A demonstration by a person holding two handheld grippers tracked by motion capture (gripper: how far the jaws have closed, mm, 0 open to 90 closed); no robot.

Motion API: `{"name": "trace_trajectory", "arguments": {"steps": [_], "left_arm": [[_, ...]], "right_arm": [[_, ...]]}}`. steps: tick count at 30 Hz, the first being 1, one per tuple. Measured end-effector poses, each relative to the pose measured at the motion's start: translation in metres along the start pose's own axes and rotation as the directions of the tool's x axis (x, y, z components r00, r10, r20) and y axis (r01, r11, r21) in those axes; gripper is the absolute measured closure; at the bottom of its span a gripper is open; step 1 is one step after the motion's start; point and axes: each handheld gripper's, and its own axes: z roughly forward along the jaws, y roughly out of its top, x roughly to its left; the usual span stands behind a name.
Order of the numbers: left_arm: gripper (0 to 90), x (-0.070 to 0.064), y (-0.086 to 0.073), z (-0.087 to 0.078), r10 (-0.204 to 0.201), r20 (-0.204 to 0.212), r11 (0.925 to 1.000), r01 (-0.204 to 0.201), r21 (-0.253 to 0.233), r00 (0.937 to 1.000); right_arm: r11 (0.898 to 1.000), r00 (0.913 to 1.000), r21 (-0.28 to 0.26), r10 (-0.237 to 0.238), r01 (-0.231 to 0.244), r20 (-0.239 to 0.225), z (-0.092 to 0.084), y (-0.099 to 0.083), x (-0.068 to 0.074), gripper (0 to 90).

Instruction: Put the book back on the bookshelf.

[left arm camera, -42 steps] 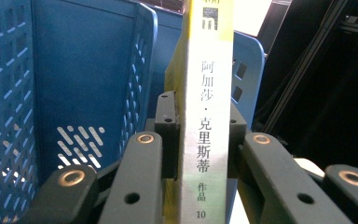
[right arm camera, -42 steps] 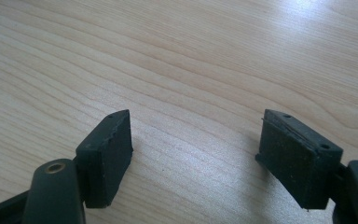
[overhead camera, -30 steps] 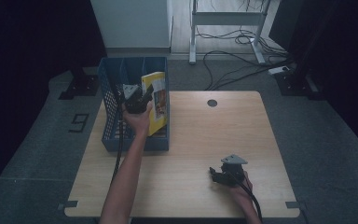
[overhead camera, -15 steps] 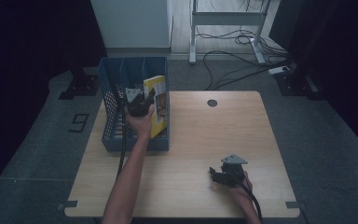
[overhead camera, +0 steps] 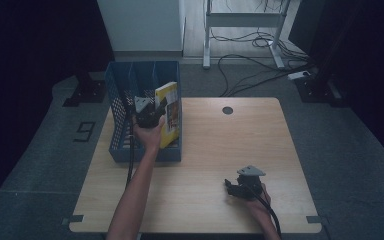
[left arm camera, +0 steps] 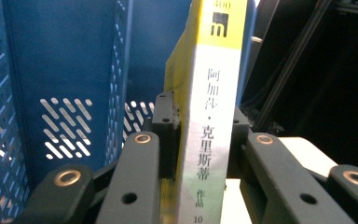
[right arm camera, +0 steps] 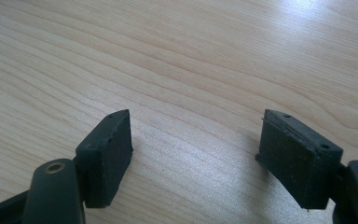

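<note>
1. Over the blue file box [overhead camera: 130,125], at its right end, the left gripper [overhead camera: 152,111] holds a yellow book [overhead camera: 169,112]
2. Seen along the left gripper's own jaws, the two black pads [left arm camera: 165,135] sit on both sides of the book's white spine [left arm camera: 212,140] and pinch it. They have just let go a tiny bit, but the book is between them and looks held
3. The book stands up on its end in the slot at the right end of the file box, leaning a little. Its top pokes out above the rim
4. Far from the file box, near the front right corner of the wooden table [overhead camera: 220,145], the right gripper [overhead camera: 234,186] rests low. Its jaws are spread wide with nothing between them but bare wood [right arm camera: 196,70]
5. Done, as far as I can judge: the book is up in the air over its slot or partly in it
6. Left to do, I think: slide the book all the way down, or lift it out. I cannot tell which way it is going
7. After that the pads must open fully and the hand must move away
</note>
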Motion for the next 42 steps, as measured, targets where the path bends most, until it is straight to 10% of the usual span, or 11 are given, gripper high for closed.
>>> {"name": "trace_trajectory", "arguments": {"steps": [23,42], "left_arm": [[74.5,0.001,0.024,0.008,0.019,-0.036,0.9953,-0.016,0.095,0.9992],[75.5,0.001,0.033,0.011,-0.003,-0.058,0.9976,-0.001,-0.069,0.9983]], "right_arm": [[1.0,1.0,-0.002,-0.001,0.001,0.001,0.0,0.0,0.0,24.7],[1.0,1.0,-0.002,-0.002,0.002,0.0,0.0,0.0,0.0,24.6]]}}
